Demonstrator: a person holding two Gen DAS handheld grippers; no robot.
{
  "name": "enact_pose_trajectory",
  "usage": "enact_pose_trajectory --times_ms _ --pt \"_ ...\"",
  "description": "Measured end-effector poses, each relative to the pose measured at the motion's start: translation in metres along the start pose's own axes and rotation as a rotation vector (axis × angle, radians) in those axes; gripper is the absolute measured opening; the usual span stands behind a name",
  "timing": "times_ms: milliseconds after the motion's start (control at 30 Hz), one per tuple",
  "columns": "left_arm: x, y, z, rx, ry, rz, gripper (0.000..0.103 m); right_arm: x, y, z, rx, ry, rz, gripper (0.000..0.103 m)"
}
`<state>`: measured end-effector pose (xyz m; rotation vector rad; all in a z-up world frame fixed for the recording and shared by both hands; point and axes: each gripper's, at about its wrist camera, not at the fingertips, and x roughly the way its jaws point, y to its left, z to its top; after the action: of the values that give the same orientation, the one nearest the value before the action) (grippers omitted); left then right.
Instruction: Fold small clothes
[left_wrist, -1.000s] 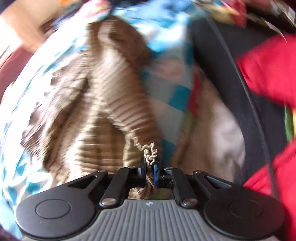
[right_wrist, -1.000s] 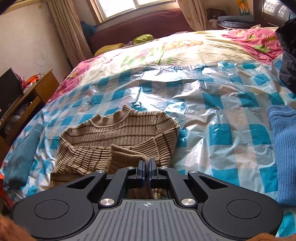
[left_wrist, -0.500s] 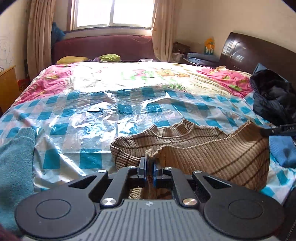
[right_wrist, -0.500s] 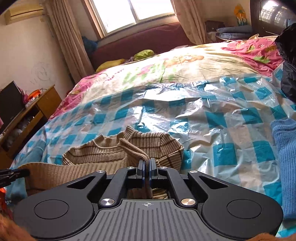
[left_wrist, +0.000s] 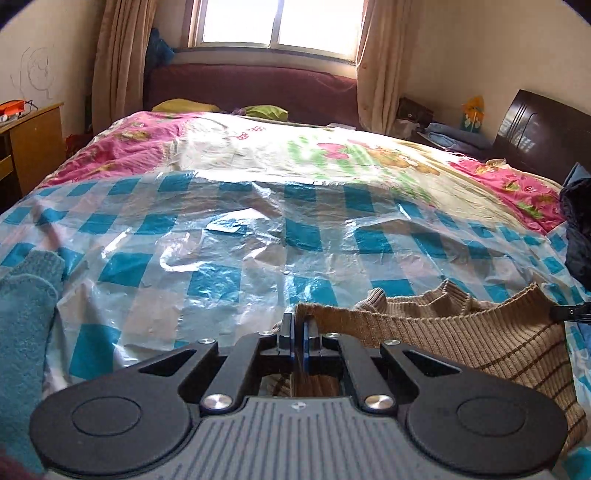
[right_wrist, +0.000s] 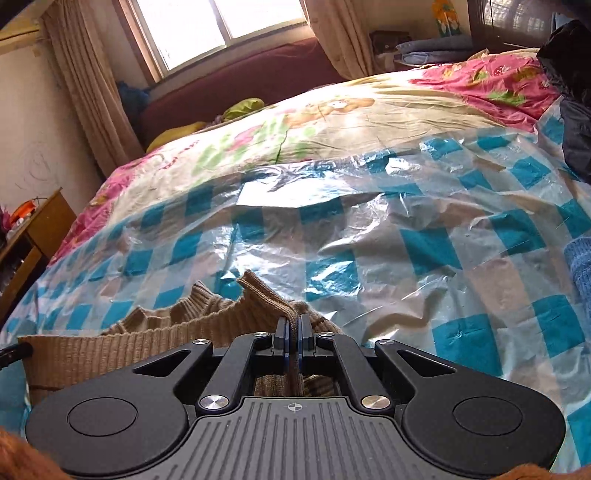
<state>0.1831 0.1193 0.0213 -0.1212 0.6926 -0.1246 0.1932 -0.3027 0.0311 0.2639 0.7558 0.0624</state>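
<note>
A tan ribbed sweater (left_wrist: 461, 332) with thin brown stripes hangs stretched between my two grippers above the blue-checked plastic sheet (left_wrist: 229, 258) on the bed. My left gripper (left_wrist: 297, 334) is shut on the sweater's left edge. In the right wrist view the same sweater (right_wrist: 147, 339) runs off to the left, and my right gripper (right_wrist: 293, 332) is shut on its other edge. The right gripper's tip shows at the far right of the left wrist view, at the cloth's corner. The collar sags behind the raised edge.
A teal knit garment (left_wrist: 26, 332) lies at the left of the sheet and a blue knit one (right_wrist: 581, 266) at the right. Dark clothing (left_wrist: 578, 229) is heaped by the headboard. A wooden side table (left_wrist: 29, 147) stands left of the bed.
The left gripper swung round from a blurred close view of the sweater to face the window, drawing its edge leftward. The sweater went from lying bunched on the sheet to being stretched between both grippers.
</note>
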Motion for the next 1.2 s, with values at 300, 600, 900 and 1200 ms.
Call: enact_pose_trajectory --times_ms 300,600,900,1200 --pt "0.031 0.006 -0.025 -0.006 0.073 0.042 0.011 0.033 -0.008 -0.014 -0.006 0.065 -0.07 0.002" --pt "0.023 0.013 0.004 -0.032 0.003 0.024 0.011 0.019 -0.008 -0.004 0.038 0.001 -0.028 0.001" --pt "0.027 0.023 0.0 -0.058 0.042 0.019 0.012 0.037 -0.011 -0.012 0.032 0.063 -0.038 0.01" --pt "0.014 0.029 -0.016 -0.116 0.101 -0.033 0.042 0.032 -0.009 -0.017 0.028 0.075 0.054 0.024"
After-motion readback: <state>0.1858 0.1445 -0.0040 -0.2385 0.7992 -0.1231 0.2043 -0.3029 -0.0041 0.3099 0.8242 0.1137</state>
